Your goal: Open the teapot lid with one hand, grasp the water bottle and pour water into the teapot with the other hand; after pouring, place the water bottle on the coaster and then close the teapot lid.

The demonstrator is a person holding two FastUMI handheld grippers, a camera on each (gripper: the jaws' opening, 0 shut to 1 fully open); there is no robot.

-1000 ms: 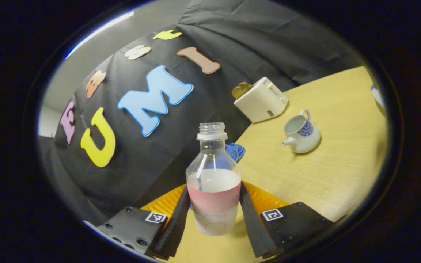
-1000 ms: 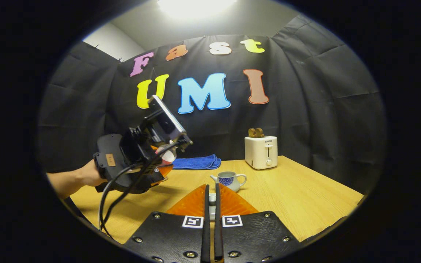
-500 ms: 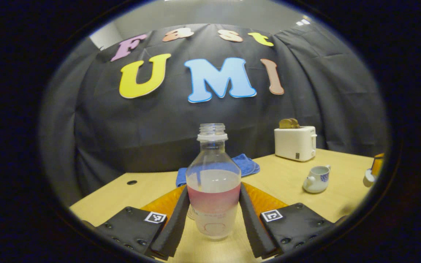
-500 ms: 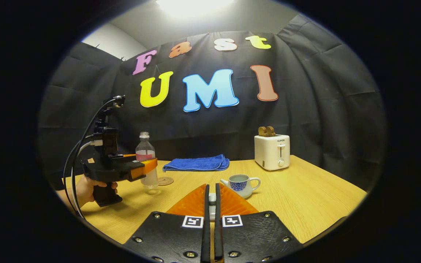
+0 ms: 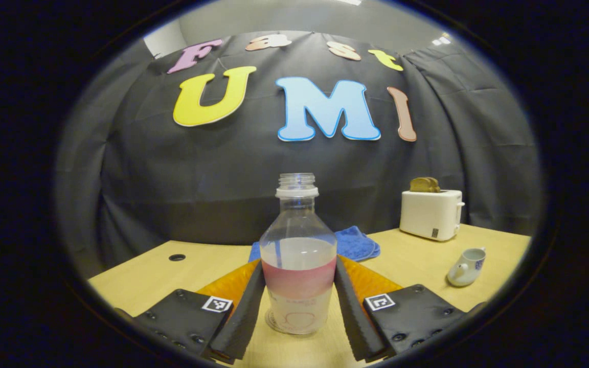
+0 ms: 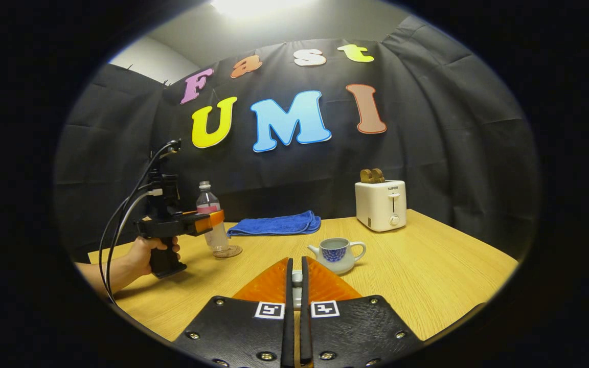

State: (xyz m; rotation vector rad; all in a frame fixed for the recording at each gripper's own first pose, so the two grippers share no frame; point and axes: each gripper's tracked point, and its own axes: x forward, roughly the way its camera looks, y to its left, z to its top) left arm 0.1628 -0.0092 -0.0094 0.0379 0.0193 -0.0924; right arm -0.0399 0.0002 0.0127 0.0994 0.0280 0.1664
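Left gripper view: water bottle (image 5: pixel 298 255) is held upright between both fingers (image 5: pixel 247 306) of the left gripper (image 5: pixel 298 312), jaws closed against its sides at label height. Cap is off, bottle roughly half full. Its base is seen over the coaster (image 6: pixel 227 251) in the right gripper view; contact cannot be confirmed. Light wooden table (image 5: pixel 417 255) is backed by black cloth wall (image 5: pixel 172 184); a round hole (image 5: pixel 177 257) is cut in the tabletop at 9 o'clock. Blue towel (image 5: pixel 356 243) is folded behind the bottle, white toaster (image 5: pixel 431 207) at 2 o'clock, teapot (image 5: pixel 466 266) at 3 o'clock with lid off. Right gripper (image 6: pixel 296 286) is nearly fully closed on the small white lid (image 6: pixel 297 277). A hand (image 6: pixel 143 253) is seen holding the left gripper at 9 o'clock; a ceiling light (image 6: pixel 253 6) is on overhead.
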